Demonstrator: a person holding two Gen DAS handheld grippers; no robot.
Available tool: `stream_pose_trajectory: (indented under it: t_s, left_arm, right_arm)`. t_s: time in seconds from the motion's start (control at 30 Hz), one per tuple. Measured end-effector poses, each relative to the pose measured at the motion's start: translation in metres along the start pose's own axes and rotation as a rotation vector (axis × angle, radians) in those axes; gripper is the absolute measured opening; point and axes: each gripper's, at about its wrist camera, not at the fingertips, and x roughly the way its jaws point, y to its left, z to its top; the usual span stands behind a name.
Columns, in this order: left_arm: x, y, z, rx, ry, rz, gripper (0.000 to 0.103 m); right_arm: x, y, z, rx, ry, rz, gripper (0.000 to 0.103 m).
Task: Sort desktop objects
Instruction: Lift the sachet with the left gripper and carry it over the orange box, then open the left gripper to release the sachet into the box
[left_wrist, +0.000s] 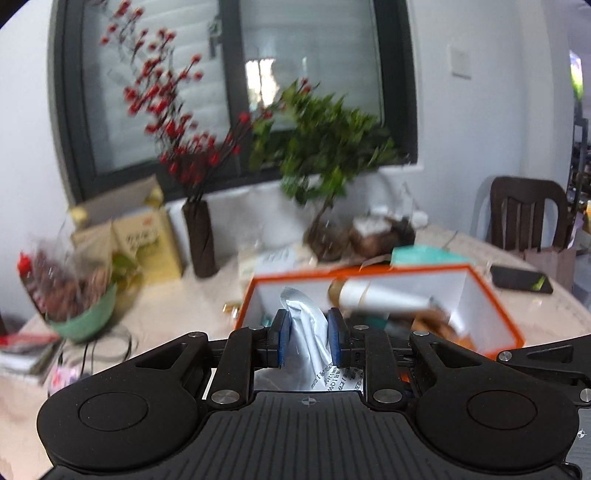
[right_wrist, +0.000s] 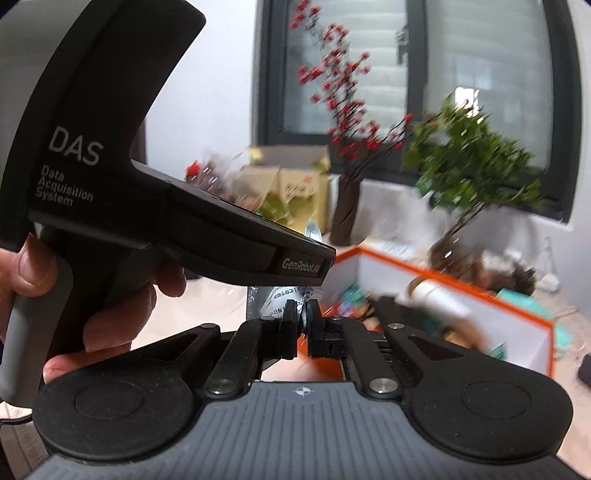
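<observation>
A silver foil pouch (left_wrist: 306, 317) with printed text hangs in the air in front of an orange-rimmed white box (left_wrist: 491, 295). My left gripper (left_wrist: 306, 332) is shut on the pouch, its blue pads pressing both sides. In the right wrist view my right gripper (right_wrist: 301, 325) is shut on the pouch's (right_wrist: 271, 301) lower right edge, just under the left gripper's black housing (right_wrist: 110, 166), which a hand (right_wrist: 110, 314) holds. The box (right_wrist: 480, 306) holds a white bottle (left_wrist: 380, 295) with a gold cap and other blurred items.
On the pale table behind the box stand a dark vase of red berry branches (left_wrist: 199, 240), a green potted plant (left_wrist: 325, 147), a yellow carton (left_wrist: 147, 240) and a green bowl (left_wrist: 85, 321). A black phone (left_wrist: 521, 278) lies right, near a dark chair (left_wrist: 524, 218).
</observation>
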Motion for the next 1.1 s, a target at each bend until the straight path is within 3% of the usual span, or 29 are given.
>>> stream_pose_trajectory:
  t_s: [0.33,0.67,0.73,0.8,0.87,1.0,1.1]
  left_arm:
    - [0.054,-0.031,0.052,0.027,-0.017,-0.054,0.018]
    - [0.141,-0.045,0.038,0.010,0.085,-0.088,0.019]
    - [0.152,-0.044,0.032,0.005,0.101,-0.086,0.019]
    - [0.161,-0.042,0.028,-0.008,0.114,-0.089,0.020]
    - [0.166,-0.039,0.023,-0.013,0.112,-0.080,0.021]
    - [0.173,-0.035,0.017,-0.031,0.129,-0.056,0.029]
    - [0.174,-0.033,0.015,-0.032,0.118,-0.015,0.047]
  right_arm:
    - [0.024,-0.066,0.021,0.061,-0.026,-0.082,0.006]
    - [0.081,-0.106,-0.010,0.118,0.053,-0.136,0.008]
    - [0.086,-0.110,-0.016,0.123,0.043,-0.144,0.014]
    - [0.089,-0.114,-0.021,0.132,0.030,-0.160,0.031]
    - [0.091,-0.115,-0.025,0.134,0.015,-0.172,0.070]
    - [0.091,-0.115,-0.027,0.116,-0.007,-0.200,0.070]
    - [0.089,-0.115,-0.026,0.120,-0.027,-0.209,0.073]
